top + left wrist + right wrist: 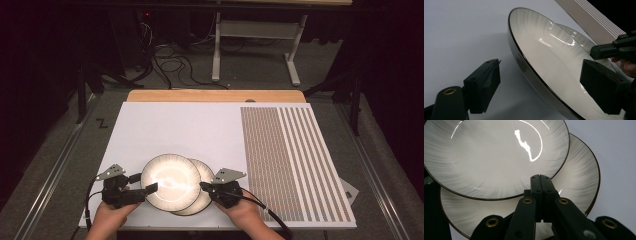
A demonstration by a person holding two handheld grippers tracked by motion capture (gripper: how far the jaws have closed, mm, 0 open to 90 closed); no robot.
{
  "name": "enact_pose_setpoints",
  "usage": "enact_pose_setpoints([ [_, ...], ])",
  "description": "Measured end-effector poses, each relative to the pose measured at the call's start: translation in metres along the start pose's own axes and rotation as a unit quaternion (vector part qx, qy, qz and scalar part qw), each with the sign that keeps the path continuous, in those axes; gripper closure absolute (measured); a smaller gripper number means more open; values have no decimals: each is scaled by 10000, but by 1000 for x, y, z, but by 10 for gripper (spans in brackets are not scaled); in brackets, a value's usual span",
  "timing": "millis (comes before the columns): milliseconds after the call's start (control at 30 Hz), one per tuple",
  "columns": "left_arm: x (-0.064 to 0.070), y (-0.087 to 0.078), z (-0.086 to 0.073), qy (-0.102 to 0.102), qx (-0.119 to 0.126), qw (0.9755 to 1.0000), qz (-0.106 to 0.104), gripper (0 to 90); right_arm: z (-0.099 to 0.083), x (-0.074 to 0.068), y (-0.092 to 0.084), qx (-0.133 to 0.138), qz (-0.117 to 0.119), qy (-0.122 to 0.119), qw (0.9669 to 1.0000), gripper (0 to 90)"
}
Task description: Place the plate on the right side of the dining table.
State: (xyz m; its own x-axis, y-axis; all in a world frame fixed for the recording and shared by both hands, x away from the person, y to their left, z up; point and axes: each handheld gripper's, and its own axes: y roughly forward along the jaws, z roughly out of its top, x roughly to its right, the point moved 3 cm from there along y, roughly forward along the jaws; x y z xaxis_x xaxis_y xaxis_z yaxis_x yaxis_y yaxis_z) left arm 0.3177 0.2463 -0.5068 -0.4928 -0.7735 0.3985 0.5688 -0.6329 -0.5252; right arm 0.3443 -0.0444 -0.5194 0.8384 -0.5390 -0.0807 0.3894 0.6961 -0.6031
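On the white board (190,130) that tops the table, between the two grippers, two pale ribbed plates with dark rims lie partly overlapped: the upper plate (170,181) sits toward the left gripper (142,184), and the lower plate (204,192) peeks out from under it toward the right gripper (204,186). Judged from this, the work is the handling of the stacked pair, and it is at the gripping stage, with nothing lifted clear yet. In the left gripper view the upper plate's (554,57) near rim rises tilted between the two black jaws, one under and outside the rim, the other over the inside; the jaws stand fairly wide and a gap shows on the outer side, so the pads do not yet press. The right gripper (541,178) has its jaws closed flat together, with nothing between them, the tips lying over the lower plate (576,177) just beside the upper plate's (494,157) edge, perhaps steadying it; whether they touch I cannot tell. Left to do: close on the rim, then lift or shift the upper plate.
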Motion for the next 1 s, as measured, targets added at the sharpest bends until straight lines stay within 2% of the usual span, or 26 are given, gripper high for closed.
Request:
enact_pose_setpoints([
  [167,0,0,0,-117,5,9999,-66,245,1,-3,1,-31,12,-41,10000,900],
  [333,-1,0,-1,-291,-78,9995,0,311,1,-5,1,-34,16,-37,10000,900],
  [467,-1,0,0,-399,-123,9991,-63,350,2,-7,2,-25,41,-28,10000,900],
  [600,0,2,-1,-390,-204,9989,-167,376,2,-8,3,-34,56,-84,9999,900],
  [700,2,3,0,-384,-189,9989,-167,380,3,-9,3,-23,84,-142,9999,900],
  [1000,3,7,1,-505,-378,9980,103,500,3,-10,3,-27,87,-135,9999,900],
])
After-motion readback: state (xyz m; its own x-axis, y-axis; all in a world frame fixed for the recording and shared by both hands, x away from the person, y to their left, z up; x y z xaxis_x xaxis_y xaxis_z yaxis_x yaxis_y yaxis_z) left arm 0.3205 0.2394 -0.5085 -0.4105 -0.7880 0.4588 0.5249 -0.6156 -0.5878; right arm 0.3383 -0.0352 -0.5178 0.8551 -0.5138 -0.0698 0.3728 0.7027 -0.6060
